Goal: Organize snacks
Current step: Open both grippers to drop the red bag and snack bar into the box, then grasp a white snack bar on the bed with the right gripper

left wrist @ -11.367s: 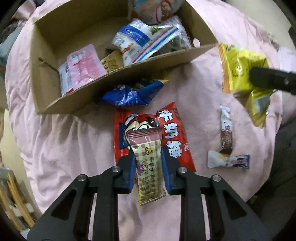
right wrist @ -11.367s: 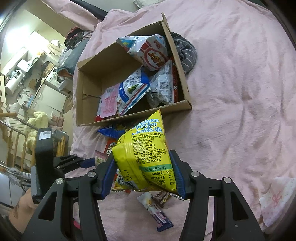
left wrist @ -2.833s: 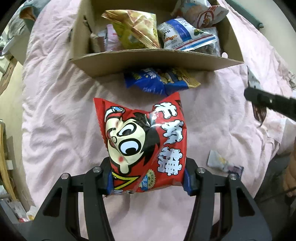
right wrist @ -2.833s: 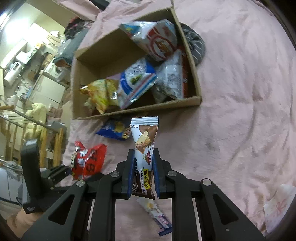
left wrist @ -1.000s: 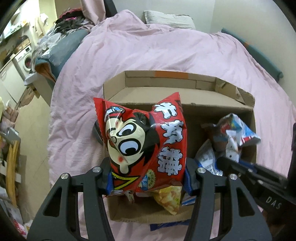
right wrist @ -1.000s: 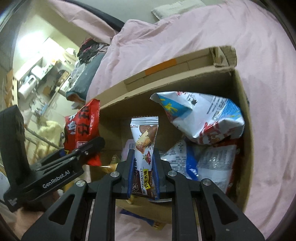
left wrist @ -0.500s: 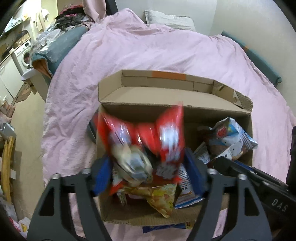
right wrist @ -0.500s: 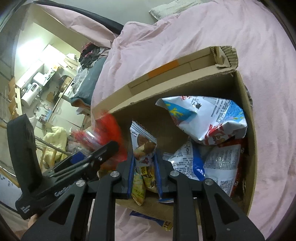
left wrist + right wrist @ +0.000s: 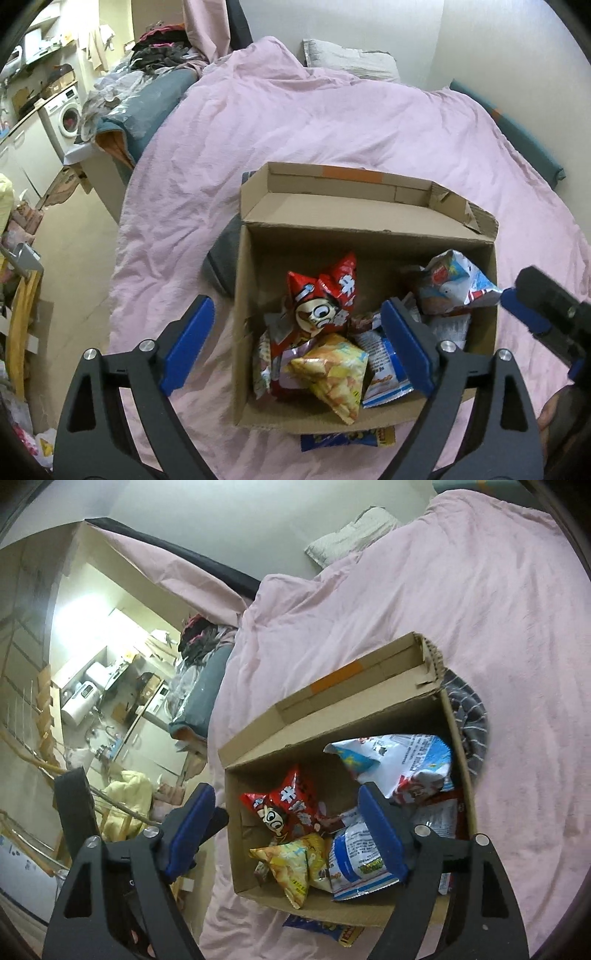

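The fingers (image 9: 186,343) of the left gripper (image 9: 295,347) are seen spread wide with nothing between them; the jaws have just been opening, and the red candy bag (image 9: 321,306) is seen lying free in the cardboard box (image 9: 369,229) beneath them, leaning against the other packets. The fingers (image 9: 382,830) of the right gripper (image 9: 286,830) are likewise parted wide and empty, having just been opening, and no wrapper is gripped by them; the small bar cannot be picked out with certainty among the packets below. Inside the box, a yellow chip bag (image 9: 332,373) is seen at the near wall, a blue-and-white packet (image 9: 384,369) just beside it, and a large white-and-blue bag (image 9: 454,284) at the right side. The box is set on a pink bedcover (image 9: 332,122). A blue packet (image 9: 347,439) is seen lying outside, touching the near wall of the box and partly tucked under it.

The release step is judged to be complete for both hands. For the next move, both grippers need to be drawn back clear of the box rim, and the blue packet outside is judged the likely next pick: the fingers should be lowered to the bedcover and closed across its exposed edge, so that it can be pulled free.
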The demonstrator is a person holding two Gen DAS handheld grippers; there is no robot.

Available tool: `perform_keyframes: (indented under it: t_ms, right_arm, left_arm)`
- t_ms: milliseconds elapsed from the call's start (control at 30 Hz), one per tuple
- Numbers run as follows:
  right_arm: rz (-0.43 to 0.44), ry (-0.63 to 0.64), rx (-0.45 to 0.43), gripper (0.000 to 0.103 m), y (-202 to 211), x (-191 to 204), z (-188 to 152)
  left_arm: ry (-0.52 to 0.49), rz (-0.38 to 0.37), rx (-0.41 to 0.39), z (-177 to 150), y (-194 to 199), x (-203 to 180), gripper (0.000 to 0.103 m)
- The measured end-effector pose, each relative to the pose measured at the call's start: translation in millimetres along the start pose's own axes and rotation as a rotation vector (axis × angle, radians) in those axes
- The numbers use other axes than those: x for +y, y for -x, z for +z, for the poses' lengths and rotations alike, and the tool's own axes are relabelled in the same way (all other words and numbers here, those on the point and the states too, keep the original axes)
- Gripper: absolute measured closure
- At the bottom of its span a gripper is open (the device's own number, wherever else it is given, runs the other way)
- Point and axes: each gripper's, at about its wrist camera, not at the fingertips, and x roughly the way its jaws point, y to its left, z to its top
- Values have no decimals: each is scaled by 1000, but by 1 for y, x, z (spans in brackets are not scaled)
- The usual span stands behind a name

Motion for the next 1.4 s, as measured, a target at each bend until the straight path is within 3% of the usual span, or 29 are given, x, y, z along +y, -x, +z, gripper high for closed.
perform_keyframes:
  t_ms: [167, 267, 500, 667, 767, 933, 1000, 1200, 1400]
  right_arm:
    - [26, 0, 1, 20, 10, -2, -1]
    - [32, 18, 0, 12, 17, 2, -6]
    - [-49, 164, -10, 8, 37, 21, -25]
    - [-103, 295, -7, 6, 53, 34, -42]
    - [-208, 403, -7, 6, 59, 37, -56]
    - [-256, 444, 30, 6, 72, 29, -73]
    - [-268, 441, 53, 6, 75, 24, -81]
    - [-290, 452, 187, 6, 71, 17, -111]
    - [-341, 612, 450, 6, 39, 18, -163]
  left_arm:
    - [-15, 16, -4, -11, 10, 3, 13]
    - [-32, 41, -22, -20, 19, 3, 13]
    - [-80, 61, -66, -39, 37, 3, 13]
    - [-73, 14, -85, -55, 50, 10, 13]
    - [-39, -17, -93, -71, 61, 22, 13]
    - [-69, -28, -77, -102, 67, 31, 12]
    - [-77, -68, -37, -111, 63, 33, 11]
    - [-50, -75, 10, -135, 58, 39, 11]
    - [-65, -74, 64, -154, 46, 37, 11]
